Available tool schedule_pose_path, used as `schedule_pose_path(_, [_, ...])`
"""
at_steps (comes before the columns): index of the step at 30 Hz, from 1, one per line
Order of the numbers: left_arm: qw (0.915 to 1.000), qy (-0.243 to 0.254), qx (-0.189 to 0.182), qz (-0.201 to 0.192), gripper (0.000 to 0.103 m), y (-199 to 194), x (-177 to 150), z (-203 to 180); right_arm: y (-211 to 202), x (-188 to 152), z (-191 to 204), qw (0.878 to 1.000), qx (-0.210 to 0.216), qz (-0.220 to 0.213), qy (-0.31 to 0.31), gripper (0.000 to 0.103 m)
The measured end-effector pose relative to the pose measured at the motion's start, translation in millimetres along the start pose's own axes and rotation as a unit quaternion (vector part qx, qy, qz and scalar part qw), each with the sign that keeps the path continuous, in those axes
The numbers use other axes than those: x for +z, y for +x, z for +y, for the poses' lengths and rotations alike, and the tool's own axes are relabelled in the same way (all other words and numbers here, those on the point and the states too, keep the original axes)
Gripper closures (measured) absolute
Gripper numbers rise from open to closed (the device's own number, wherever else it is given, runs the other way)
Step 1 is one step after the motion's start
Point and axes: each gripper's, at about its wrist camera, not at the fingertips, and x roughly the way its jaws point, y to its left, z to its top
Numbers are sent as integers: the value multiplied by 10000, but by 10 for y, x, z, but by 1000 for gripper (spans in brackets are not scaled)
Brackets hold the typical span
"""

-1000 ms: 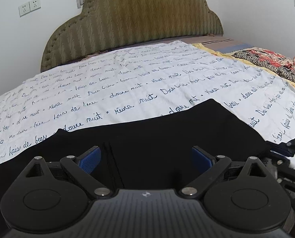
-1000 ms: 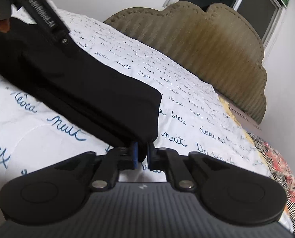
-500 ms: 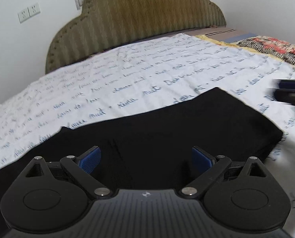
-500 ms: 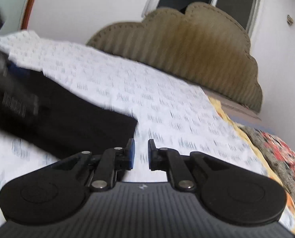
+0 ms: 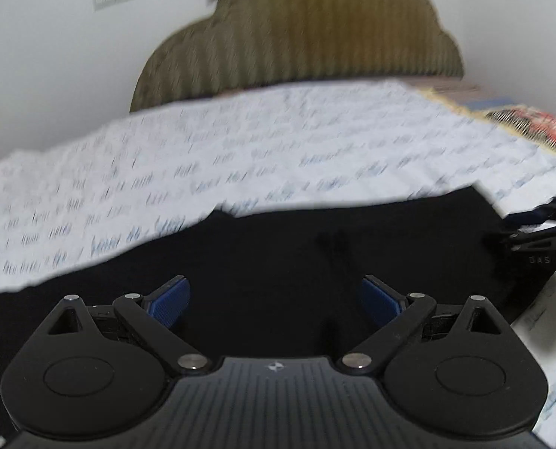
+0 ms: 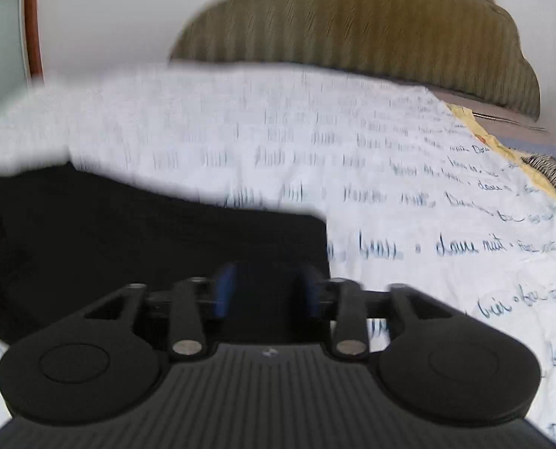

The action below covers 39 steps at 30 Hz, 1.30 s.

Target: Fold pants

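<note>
Left wrist view shows the left gripper (image 5: 274,299) spread wide above the folded black pants (image 5: 315,247), which lie flat on the bed sheet (image 5: 240,157) near its front edge. The right gripper (image 6: 266,292) is parted too, gripping nothing, at the pants' right corner, probably ready to pinch it for another fold.

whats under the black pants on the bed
The black pants lie flat on a white bedspread printed with blue script, which shows all around them. Whatever is directly beneath the fabric is covered.

left tongs (image 5: 274,301): spread wide (blue pads) | black pants (image 5: 315,254): flat on script-printed bedspread (image 5: 278,142)
</note>
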Motion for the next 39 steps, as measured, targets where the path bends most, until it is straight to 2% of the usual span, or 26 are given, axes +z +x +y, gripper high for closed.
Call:
schedule_pose_path(1, [9999, 32, 72, 120, 5, 36, -43, 59, 49, -38, 65, 9996, -212, 82, -171, 58])
schedule_pose_path(3, [9995, 45, 255, 205, 5, 44, -152, 195, -31, -15, 138, 9987, -502, -6, 91, 58])
schedule_pose_path(5, [9990, 23, 401, 187, 5, 2, -239, 346, -242, 73, 292, 9959, -758, -479, 129, 55])
schedule_pose_path(7, [9980, -46, 616, 136, 5, -65, -310, 527, -471, 150, 501, 9923, -757, -977, 64, 33])
schedule_pose_path(8, [9970, -96, 763, 96, 5, -112, -353, 637, -572, 164, 640, 9907, -671, -1183, 29, 28])
schedule_pose_path(9, [9958, -144, 898, 58, 5, -161, -400, 754, -634, 165, 786, 9901, -485, -1317, -70, 18])
schedule_pose_path(10, [9945, -201, 1029, 70, 5, -197, -452, 881, -651, 157, 930, 9902, -299, -1348, -206, 15])
schedule_pose_path(13, [9902, -512, 1281, 231, 5, -293, -645, 1293, -513, 49, 1291, 9933, -182, -969, -598, 14])
schedule_pose_path(15, [9893, -780, 1205, 270, 4, -386, -789, 1557, -363, -89, 1425, 9953, -106, -521, -804, 15])
schedule_pose_path(16, [9888, -987, 1093, 229, 4, -457, -845, 1677, -309, -166, 1457, 9948, -192, -457, -890, 15])
schedule_pose_path(17, [9873, -1226, 997, 191, 4, -529, -893, 1792, -357, -202, 1480, 9944, -270, -578, -839, 15])
schedule_pose_path(19, [9797, -1674, 1103, 96, 4, -676, -952, 1976, -467, -141, 1507, 9950, -324, -650, -687, 16])
schedule_pose_path(22, [9637, -2098, 1637, -196, 4, -913, -1007, 2190, -722, -15, 1717, 9898, -161, -1151, -829, 16])
schedule_pose_path(24, [9543, -2138, 2069, -273, 4, -1018, -1011, 2291, -894, 39, 1993, 9813, 78, -1556, -1127, 16])
schedule_pose_path(26, [9487, -2119, 2345, -122, 4, -1062, -1011, 2395, -1040, 29, 2347, 9682, 425, -1904, -1566, 19])
schedule_pose_path(29, [9463, -2184, 2384, 83, 4, -1049, -1087, 2515, -1190, -104, 2945, 9387, 859, -2258, -2458, 26])
schedule_pose_path(31, [9454, -2279, 2329, 61, 4, -1091, -1171, 2538, -1181, -198, 3291, 9196, 983, -2269, -3052, 38])
schedule_pose_path(34, [9403, -2310, 2497, 129, 4, -1102, -1237, 2555, -1170, -361, 3693, 8917, 1067, -2276, -3763, 48])
schedule_pose_path(39, [9436, -2261, 2406, 231, 4, -1083, -1205, 2566, -1073, -491, 4021, 8600, 992, -2275, -4458, 49])
